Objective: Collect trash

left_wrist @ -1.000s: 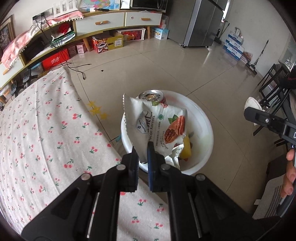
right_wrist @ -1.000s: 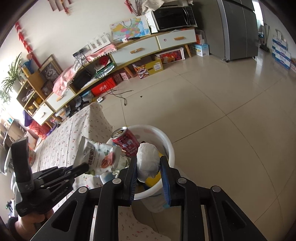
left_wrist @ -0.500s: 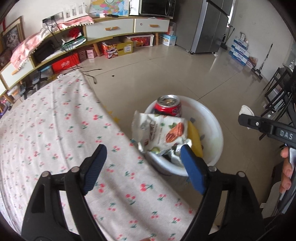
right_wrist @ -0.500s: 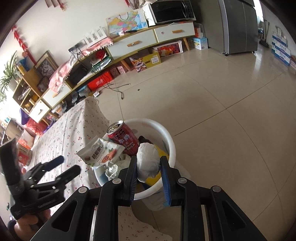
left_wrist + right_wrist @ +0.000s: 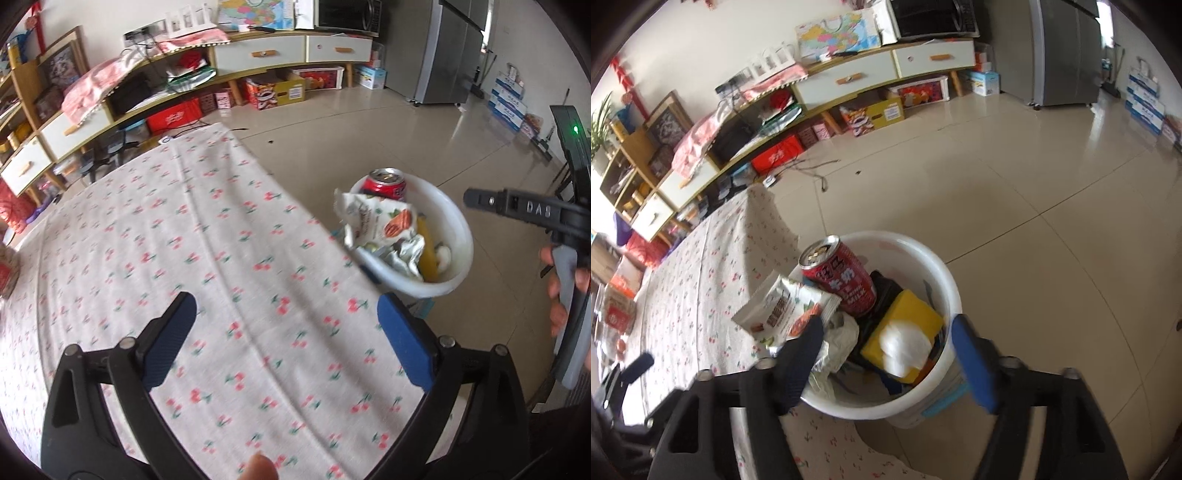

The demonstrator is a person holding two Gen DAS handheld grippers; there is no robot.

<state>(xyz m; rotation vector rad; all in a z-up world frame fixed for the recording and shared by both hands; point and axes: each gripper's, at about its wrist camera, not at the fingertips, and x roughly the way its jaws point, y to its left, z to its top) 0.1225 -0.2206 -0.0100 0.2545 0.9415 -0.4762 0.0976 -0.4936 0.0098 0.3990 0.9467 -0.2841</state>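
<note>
Now both claws stand apart and empty, the left claw [image 5: 282, 341] opening over the cherry-print surface [image 5: 207, 236], the right claw [image 5: 890, 341] opening above the white bin [image 5: 951, 295], where the snack bag [image 5: 783, 310] and white wad [image 5: 905, 345] it just released have landed.

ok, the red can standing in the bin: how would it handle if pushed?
The red can is probably empty, so light. It leans on loose trash in the white bin, so a nudge would likely tip it. Its round body could then roll against the snack bag.

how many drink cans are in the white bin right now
1. A red can stands tilted at the back of the white bin, behind the snack bag. More could be buried under the other trash.
</note>
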